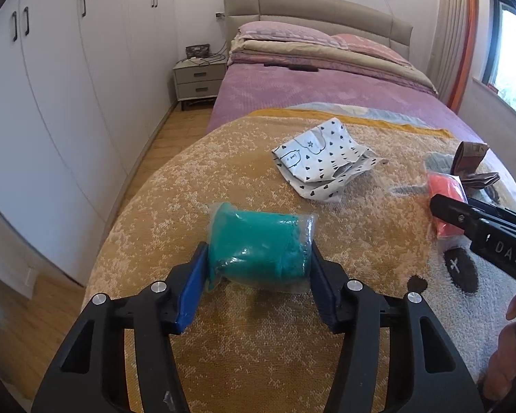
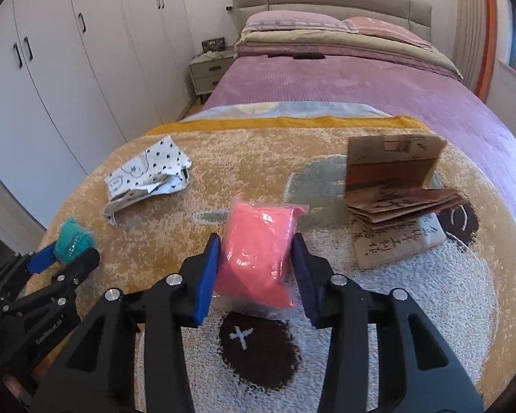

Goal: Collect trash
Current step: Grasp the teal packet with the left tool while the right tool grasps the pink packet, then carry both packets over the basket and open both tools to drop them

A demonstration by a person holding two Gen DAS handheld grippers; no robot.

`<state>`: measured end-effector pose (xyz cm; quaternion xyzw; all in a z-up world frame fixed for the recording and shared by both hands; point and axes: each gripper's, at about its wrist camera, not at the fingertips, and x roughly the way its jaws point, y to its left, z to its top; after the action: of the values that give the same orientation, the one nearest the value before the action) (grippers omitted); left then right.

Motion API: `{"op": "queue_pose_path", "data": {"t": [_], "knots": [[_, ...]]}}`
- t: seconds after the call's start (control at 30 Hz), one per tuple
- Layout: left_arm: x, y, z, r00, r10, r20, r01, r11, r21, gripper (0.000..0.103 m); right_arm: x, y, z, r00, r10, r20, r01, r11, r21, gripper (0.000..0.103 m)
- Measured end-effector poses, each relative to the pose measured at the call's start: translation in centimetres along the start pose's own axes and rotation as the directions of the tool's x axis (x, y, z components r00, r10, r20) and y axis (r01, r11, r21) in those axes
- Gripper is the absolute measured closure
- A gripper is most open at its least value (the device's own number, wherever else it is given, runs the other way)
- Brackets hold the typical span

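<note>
A teal packet in clear plastic (image 1: 258,241) lies on the yellow blanket (image 1: 223,344), and my left gripper (image 1: 259,254) is shut on it, a blue pad pressing each side. My right gripper (image 2: 256,244) is shut on a pink packet in clear plastic (image 2: 258,251) in the same way. Both packets rest on the blanket. The right wrist view shows the left gripper (image 2: 67,251) with the teal packet (image 2: 73,239) at far left. A crumpled white wrapper with black marks (image 1: 323,161) lies beyond them, and a folded brown paper bag (image 2: 395,186) lies to the right.
The blanket covers the foot of a purple bed (image 2: 326,79) with folded quilts and pillows at the headboard. White wardrobes (image 1: 51,103) line the left wall, past a strip of wood floor. A nightstand (image 1: 197,81) stands by the bed. A hand (image 1: 509,344) shows at the lower right.
</note>
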<state>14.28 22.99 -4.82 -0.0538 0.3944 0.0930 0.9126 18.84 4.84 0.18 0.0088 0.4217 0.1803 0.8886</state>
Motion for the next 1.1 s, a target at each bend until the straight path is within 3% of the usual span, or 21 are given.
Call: {"op": "queue_pose_path", "data": {"t": [0.17,0.23,0.3,0.5,0.73,1.1], "knots": [[-0.4,0.0,0.1,1.0,-0.008,0.02,0.008,1.0,0.004,0.051,-0.5,-1.4,-0.6,0.997,0.069,-0.046,-0.067,0.997,0.049,0.065],[-1.0,0.0,-0.1,0.999,-0.03,0.037,0.03,1.0,0.003,0.051,-0.9,-2.8,-1.1,0.987,0.139,-0.08,-0.13,0.985,0.112,0.065],[-2.0,-0.1,-0.7,0.995,-0.077,0.063,0.077,0.997,0.001,0.051,-1.7,-3.7,-1.6,0.986,0.146,-0.08,-0.136,0.983,0.127,0.065],[-4.3,-2.9,-2.3,0.99,-0.123,0.072,0.12,0.992,0.035,0.051,-4.8,-4.4,-3.6,0.999,0.01,-0.033,-0.008,0.999,0.043,0.065],[-5.9,-7.4,-3.7,0.985,-0.161,0.067,0.154,0.984,0.09,0.051,-7.7,-6.7,-6.1,0.996,-0.093,0.017,0.092,0.995,0.027,0.065],[-7.2,-15.0,-4.4,0.965,-0.258,0.057,0.245,0.953,0.177,0.051,-12.5,-15.5,-8.9,0.988,-0.153,0.028,0.146,0.973,0.181,0.065]]}}
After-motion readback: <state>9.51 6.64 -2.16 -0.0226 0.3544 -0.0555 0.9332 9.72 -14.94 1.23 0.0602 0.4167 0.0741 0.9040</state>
